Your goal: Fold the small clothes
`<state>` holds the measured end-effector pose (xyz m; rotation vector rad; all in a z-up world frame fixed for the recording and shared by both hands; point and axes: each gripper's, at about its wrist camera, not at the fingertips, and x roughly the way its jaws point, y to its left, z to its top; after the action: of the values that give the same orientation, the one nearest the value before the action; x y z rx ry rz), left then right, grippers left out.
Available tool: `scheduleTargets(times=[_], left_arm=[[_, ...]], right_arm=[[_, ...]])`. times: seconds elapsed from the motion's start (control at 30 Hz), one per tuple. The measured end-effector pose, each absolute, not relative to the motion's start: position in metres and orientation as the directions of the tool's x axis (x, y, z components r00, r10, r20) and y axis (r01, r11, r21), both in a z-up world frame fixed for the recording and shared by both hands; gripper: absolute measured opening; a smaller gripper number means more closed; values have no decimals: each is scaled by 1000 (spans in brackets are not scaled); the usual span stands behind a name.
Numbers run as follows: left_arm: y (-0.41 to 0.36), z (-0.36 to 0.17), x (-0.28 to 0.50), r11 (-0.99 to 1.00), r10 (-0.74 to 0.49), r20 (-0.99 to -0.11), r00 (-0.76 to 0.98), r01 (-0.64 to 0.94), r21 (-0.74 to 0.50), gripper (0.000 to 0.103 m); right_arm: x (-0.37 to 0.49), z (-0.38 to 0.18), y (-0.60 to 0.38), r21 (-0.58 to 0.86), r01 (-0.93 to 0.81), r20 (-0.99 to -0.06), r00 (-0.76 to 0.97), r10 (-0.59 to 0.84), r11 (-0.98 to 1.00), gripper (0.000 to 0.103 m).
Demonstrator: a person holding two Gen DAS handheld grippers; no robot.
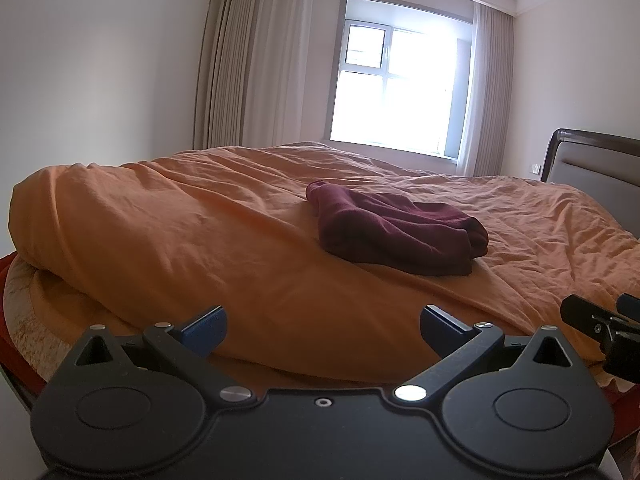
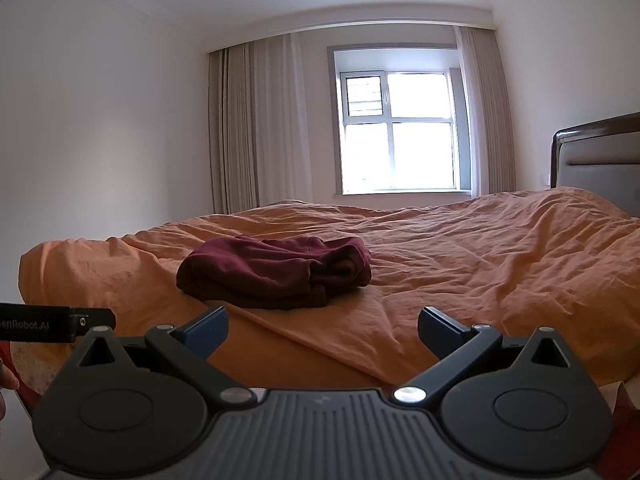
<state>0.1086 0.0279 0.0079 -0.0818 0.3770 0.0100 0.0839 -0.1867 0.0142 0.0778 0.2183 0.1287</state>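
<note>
A dark maroon garment (image 1: 394,228) lies bunched in a loose heap on the orange bedcover (image 1: 224,240). In the right wrist view the same garment (image 2: 276,270) sits ahead and left of centre on the bedcover (image 2: 460,272). My left gripper (image 1: 322,330) is open near the bed's near edge, well short of the garment, with nothing between its blue-padded fingers. My right gripper (image 2: 320,330) is open too, empty, just in front of the garment. Part of the right gripper (image 1: 600,324) shows at the left wrist view's right edge; the left gripper's body (image 2: 56,322) shows at the right wrist view's left.
The cover is wrinkled and rolls into a thick fold at the left end (image 1: 52,216). A dark headboard (image 1: 596,168) stands at the right. A bright window (image 2: 400,136) with curtains (image 2: 256,128) is behind the bed. A red edge (image 2: 24,380) shows below the mattress.
</note>
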Motion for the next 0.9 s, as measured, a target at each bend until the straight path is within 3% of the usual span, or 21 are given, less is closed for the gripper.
scheduleTargets(times=[0.9], left_arm=[[28, 7, 108, 997, -5, -370, 929, -25, -77, 102]], right_arm=[[83, 13, -187, 91, -116, -205, 970, 133, 989, 103]])
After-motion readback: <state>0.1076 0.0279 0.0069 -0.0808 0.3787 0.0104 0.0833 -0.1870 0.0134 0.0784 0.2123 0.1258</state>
